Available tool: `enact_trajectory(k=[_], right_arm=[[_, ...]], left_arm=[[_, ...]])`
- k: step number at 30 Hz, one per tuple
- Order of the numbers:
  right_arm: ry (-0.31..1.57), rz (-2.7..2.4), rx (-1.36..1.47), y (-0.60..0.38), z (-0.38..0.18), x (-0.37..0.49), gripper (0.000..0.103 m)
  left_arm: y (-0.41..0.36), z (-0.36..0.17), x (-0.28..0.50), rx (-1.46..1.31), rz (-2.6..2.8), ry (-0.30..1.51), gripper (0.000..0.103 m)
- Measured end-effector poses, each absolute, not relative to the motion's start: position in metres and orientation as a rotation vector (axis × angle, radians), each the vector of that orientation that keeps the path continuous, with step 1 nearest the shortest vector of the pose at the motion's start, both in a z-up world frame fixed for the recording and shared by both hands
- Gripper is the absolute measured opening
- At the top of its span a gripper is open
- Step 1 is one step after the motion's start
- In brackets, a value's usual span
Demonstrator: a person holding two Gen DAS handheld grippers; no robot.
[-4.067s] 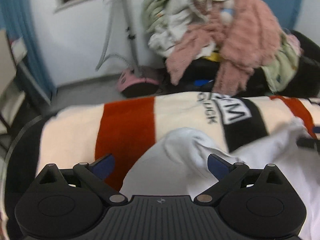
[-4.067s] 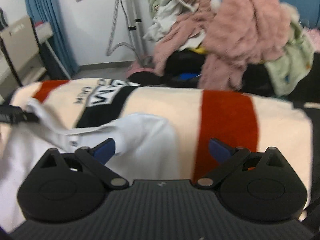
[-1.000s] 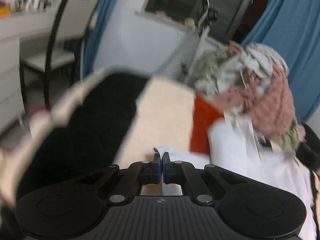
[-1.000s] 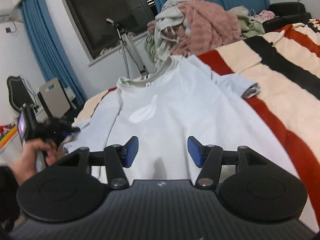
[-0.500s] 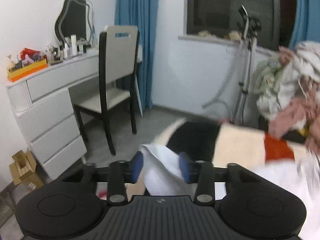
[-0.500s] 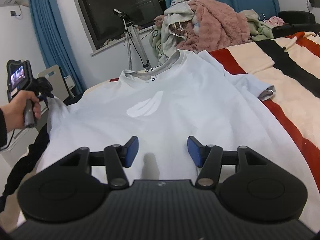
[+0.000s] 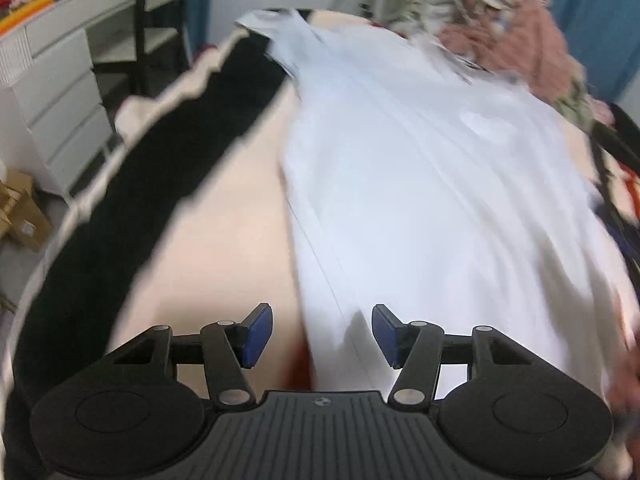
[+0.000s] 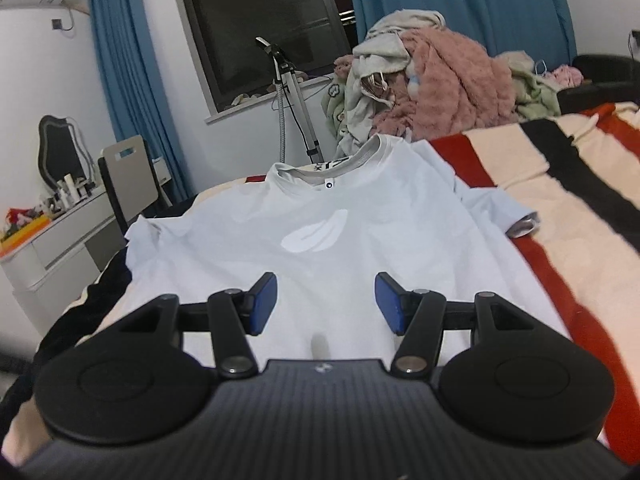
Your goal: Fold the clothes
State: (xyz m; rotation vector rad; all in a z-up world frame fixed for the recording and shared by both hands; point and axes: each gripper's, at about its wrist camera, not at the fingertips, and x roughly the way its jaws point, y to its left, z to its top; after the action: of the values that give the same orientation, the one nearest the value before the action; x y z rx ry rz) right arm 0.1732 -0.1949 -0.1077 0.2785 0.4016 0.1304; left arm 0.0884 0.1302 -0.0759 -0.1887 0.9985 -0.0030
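T-shirt [image 8: 320, 240] lying flat on the blanket [image 8: 560, 200] of the bed, directly ahead of the right gripper [image 8: 326, 308], collar at the far end. Clothes heap [image 8: 432, 92] beyond the collar; chair [image 8: 128, 184] and dresser [image 8: 60, 236] to the far left. Left gripper [image 7: 322, 336] above the T-shirt's near left edge, blanket to its left.

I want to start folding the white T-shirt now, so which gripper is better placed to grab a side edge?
Left, probably: the left gripper is open over the T-shirt side edge; the right gripper hovers open mid-shirt.
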Motion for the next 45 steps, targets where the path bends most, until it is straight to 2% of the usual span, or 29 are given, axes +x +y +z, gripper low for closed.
enact_trajectory(k=[3,5,9,11,14,15,21,28,31,32,33,34,35,36,37,41,43,45], right_arm=[[0.394,0.111,0.256,-0.196,-0.099,0.157,0.056],[0.397,0.097,0.255,-0.200,-0.093,0.146,0.052],[0.392,0.060,0.257,-0.212,-0.084,0.122,0.052],[0.400,0.038,0.258,-0.218,-0.082,0.115,0.052],[0.416,0.026,0.280,-0.228,-0.080,0.109,0.052],[0.421,0.026,0.291,-0.230,-0.081,0.108,0.052],[0.424,0.033,0.290,-0.232,-0.079,0.104,0.052],[0.396,0.056,0.305,-0.232,-0.072,0.104,0.052],[0.392,0.066,0.307,-0.231,-0.070,0.103,0.052],[0.389,0.068,0.304,-0.231,-0.070,0.102,0.052],[0.387,0.070,0.301,-0.230,-0.069,0.101,0.052],[0.384,0.072,0.298,-0.230,-0.068,0.100,0.052],[0.379,0.073,0.295,-0.230,-0.067,0.099,0.052],[0.372,0.073,0.291,-0.229,-0.065,0.098,0.052],[0.366,0.073,0.289,-0.229,-0.063,0.097,0.052],[0.336,0.082,0.287,-0.230,-0.056,0.092,0.052],[0.318,0.082,0.277,-0.230,-0.052,0.089,0.052],[0.299,0.080,0.265,-0.230,-0.049,0.087,0.052]], left_arm=[[0.113,-0.079,0.048,-0.211,-0.079,1.004,0.054],[0.102,-0.083,0.034,-0.207,-0.103,1.025,0.051],[0.081,-0.090,0.018,-0.162,-0.155,1.063,0.048],[0.079,-0.101,0.014,-0.135,-0.147,1.081,0.043],[0.074,-0.103,0.009,-0.054,-0.151,1.079,0.017],[0.078,-0.103,0.006,-0.057,-0.142,1.084,0.002],[0.121,-0.054,-0.023,-0.130,-0.099,1.052,0.001],[0.176,-0.038,-0.038,-0.035,0.174,1.121,0.002],[0.185,-0.040,-0.032,-0.082,0.194,1.140,0.002],[0.185,-0.038,-0.033,-0.091,0.194,1.133,0.004],[0.182,-0.037,-0.031,-0.084,0.189,1.123,0.010],[0.175,-0.034,-0.031,-0.070,0.189,1.107,0.024],[0.168,-0.029,-0.032,-0.055,0.186,1.079,0.034],[0.161,-0.025,-0.034,-0.032,0.180,1.037,0.050],[0.149,-0.022,-0.033,-0.003,0.173,0.990,0.057],[0.114,-0.010,-0.032,0.005,0.094,0.855,0.066],[0.097,-0.003,-0.024,-0.014,0.060,0.798,0.078],[0.076,0.003,-0.012,-0.020,0.039,0.724,0.083]])
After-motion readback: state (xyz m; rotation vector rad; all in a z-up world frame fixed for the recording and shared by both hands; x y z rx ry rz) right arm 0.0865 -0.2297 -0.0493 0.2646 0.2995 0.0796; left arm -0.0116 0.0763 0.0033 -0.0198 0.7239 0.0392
